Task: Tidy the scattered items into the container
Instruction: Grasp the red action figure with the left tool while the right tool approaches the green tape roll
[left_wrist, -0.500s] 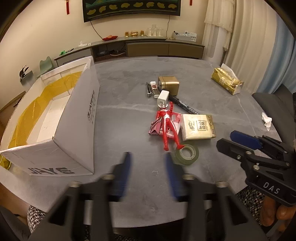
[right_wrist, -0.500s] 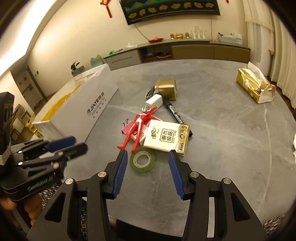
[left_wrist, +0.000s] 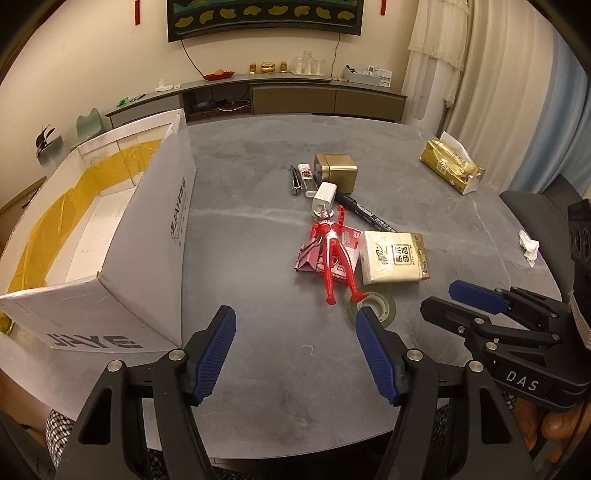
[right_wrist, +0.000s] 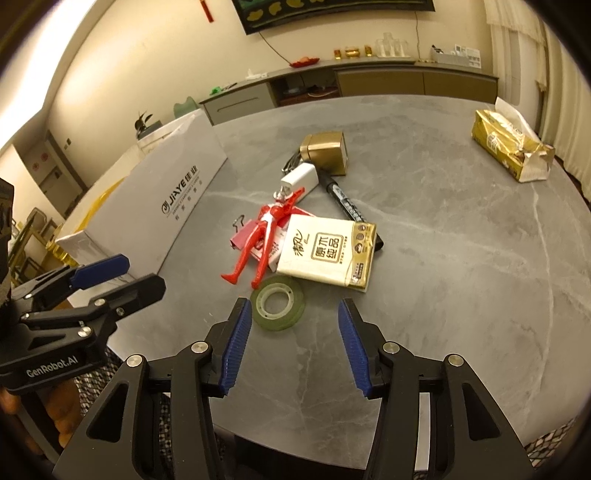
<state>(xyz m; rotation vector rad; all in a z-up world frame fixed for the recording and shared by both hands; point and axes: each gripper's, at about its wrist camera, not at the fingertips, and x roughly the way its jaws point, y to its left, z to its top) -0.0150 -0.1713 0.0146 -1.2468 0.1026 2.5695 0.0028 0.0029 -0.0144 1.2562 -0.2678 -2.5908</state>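
left tongs (left_wrist: 295, 347) wide, empty, over bare surface (left_wrist: 258, 229) | right tongs (right_wrist: 291, 332) wide, empty, just short of tape roll (right_wrist: 277, 302) | beyond: red figure (right_wrist: 264, 236), tissue pack (right_wrist: 327, 251), marker (right_wrist: 345, 205), gold tin (right_wrist: 327, 151) | white box (left_wrist: 155, 236) far left

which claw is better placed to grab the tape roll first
Probably the right claw: it is open, with the tape roll just ahead of its left finger. The left claw, also open, faces mostly bare table nearer the box.
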